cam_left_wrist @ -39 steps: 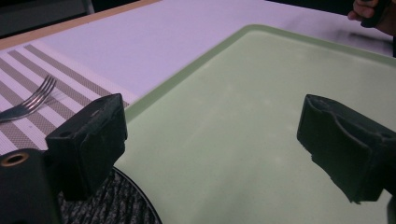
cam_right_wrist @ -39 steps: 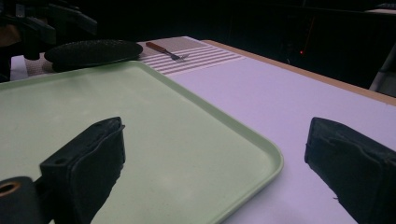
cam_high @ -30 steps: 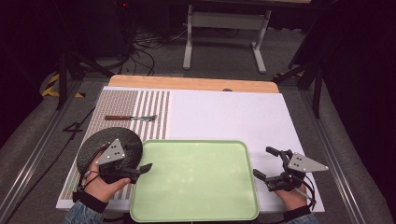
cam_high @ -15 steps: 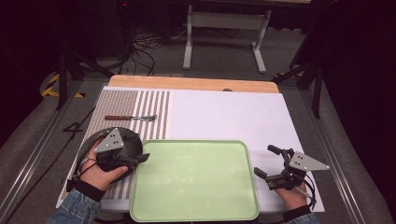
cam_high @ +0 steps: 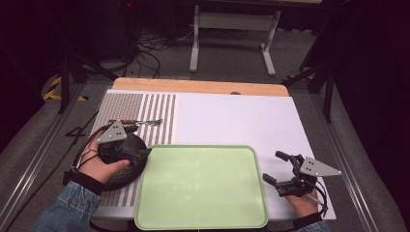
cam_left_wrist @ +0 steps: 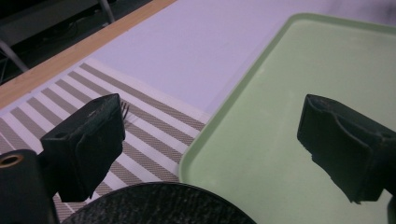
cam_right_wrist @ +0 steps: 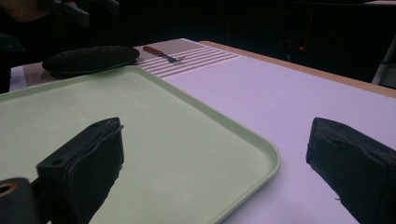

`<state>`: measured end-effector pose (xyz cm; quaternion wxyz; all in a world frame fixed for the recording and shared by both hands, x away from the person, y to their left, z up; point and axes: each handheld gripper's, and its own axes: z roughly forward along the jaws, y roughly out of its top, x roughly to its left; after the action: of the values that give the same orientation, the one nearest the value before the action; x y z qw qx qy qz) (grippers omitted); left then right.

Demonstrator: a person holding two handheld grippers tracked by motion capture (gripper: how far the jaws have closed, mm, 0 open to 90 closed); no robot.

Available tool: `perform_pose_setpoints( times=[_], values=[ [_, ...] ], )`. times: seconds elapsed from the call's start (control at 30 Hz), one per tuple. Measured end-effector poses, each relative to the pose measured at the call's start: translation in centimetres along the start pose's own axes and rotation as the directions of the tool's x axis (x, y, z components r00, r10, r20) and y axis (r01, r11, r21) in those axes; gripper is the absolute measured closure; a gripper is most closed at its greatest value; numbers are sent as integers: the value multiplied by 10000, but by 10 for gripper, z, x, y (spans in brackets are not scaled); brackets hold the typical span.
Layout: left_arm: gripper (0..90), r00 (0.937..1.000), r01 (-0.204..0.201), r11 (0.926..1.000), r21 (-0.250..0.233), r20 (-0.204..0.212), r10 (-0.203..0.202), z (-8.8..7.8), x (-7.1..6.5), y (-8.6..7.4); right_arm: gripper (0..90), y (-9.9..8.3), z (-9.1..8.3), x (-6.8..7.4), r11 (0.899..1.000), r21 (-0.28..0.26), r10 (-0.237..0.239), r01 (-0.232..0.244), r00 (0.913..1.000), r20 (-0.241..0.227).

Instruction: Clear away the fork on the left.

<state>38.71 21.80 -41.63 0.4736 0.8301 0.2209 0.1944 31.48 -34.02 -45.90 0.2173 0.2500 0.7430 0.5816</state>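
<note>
**Ana:** Hovering over the black plate (cam_high: 121, 164) right now, that's the left gripper (cam_high: 133, 150), jaws spread wide and nothing between them. They've just been opening a touch further.

**Ben:** Agreed. From the left gripper view the plate's (cam_left_wrist: 159, 205) dark rim sits just below the jaws, and past them lies the green tray (cam_left_wrist: 289, 140), its near corner just beside the plate.

**Ana:** Where's the plate exactly?

**Ben:** On the striped placemat (cam_high: 145, 106) at the left of the desk (cam_high: 232, 116), hard up against the tray's (cam_high: 203, 188) left edge. Whether the two actually touch, I can't tell.

**Ana:** And the fork (cam_high: 135, 123)?

**Ben:** Lying flat on the stripes beyond the plate, wooden handle to the left, tines to the right, apart from the plate.

**Ana:** Right side now.

**Ben:** Right gripper (cam_high: 276, 169) is at the tray's right edge, low over the white mat, jaws wide apart and empty. In the right gripper view one jaw hangs above the tray (cam_right_wrist: 140, 135), the other above the white surface, with the plate (cam_right_wrist: 91, 58) and fork (cam_right_wrist: 161, 53) far off across the tray.
</note>
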Motion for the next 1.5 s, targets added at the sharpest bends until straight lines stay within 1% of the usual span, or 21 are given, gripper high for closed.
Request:
perform_pose_setpoints(
  times=[0.1,0.2,0.27,0.37,0.6,0.63,0.67,0.7,0.77,0.97,1.03,1.07,1.17,1.2,1.27,1.3,1.33,1.4,1.43,1.47,1.5],
  values=[
    [100,9999,-130,9996,249,-38,131,1,9,2,46,0,0,0,10000,15,9,-9,10000,-32],
    [106,9999,7,9990,445,-107,-2,1,19,4,46,0,1,0,10000,60,0,0,10000,-41],
    [118,10000,14,9990,444,-17,-13,1,24,6,53,0,1,0,10000,66,13,-13,9999,-118],
    [122,9999,98,9986,522,-42,-96,2,32,8,58,-1,2,0,9999,125,35,-32,9998,-210],
    [122,9989,205,9928,1177,-441,-154,8,50,8,60,-1,2,0,9999,128,24,-20,9997,-263],
    [125,9980,221,9888,1473,-617,-132,9,53,8,60,-1,2,0,9999,133,8,-4,9996,-271],
    [125,9980,221,9888,1473,-617,-132,9,53,8,60,-1,2,0,9999,133,8,-4,9996,-271],
    [125,9974,205,9878,1546,-713,-95,10,55,8,60,-1,2,0,9999,127,8,-4,9996,-290],
    [123,9969,279,9853,1688,-774,-150,11,60,7,60,-1,2,0,9999,110,7,-3,9995,-302],
    [120,9945,508,9826,1784,-995,-333,16,75,3,60,-1,1,0,9999,115,26,-22,9995,-325],
    [124,9946,598,9839,1684,-943,-443,17,79,1,60,-1,1,0,9999,118,51,-47,9994,-343],
    [130,9938,745,9850,1557,-932,-604,19,84,-1,60,-1,1,0,9999,136,106,-101,9994,-322],
    [130,9926,854,9847,1522,-991,-708,21,88,-4,60,-2,0,0,9999,119,90,-87,9996,-286],
    [130,9926,848,9849,1512,-988,-703,24,91,-6,60,-2,-1,0,9999,69,102,-100,9996,-279],
    [130,9927,838,9847,1526,-988,-692,26,92,-7,60,-2,-1,-1,9999,73,106,-104,9996,-273],
    [129,9925,826,9838,1590,-1023,-668,27,93,-7,60,-2,-1,0,9999,87,118,-115,9995,-284],
    [130,9927,778,9806,1802,-1051,-594,30,96,-9,60,-2,-1,0,9999,111,108,-105,9995,-292],
    [130,9912,625,9733,2210,-1280,-346,31,100,-9,60,-2,0,0,9999,109,102,-99,9995,-299],
    [130,9912,625,9733,2210,-1280,-346,31,100,-9,60,-2,0,0,9999,112,103,-100,9995,-301],
    [130,9907,616,9709,2314,-1326,-312,31,103,-9,60,-2,0,0,9999,109,109,-105,9995,-301],
    [130,9899,600,9711,2311,-1391,-280,32,105,-9,60,-2,0,0,9999,109,109,-105,9995,-301]
  ],
)
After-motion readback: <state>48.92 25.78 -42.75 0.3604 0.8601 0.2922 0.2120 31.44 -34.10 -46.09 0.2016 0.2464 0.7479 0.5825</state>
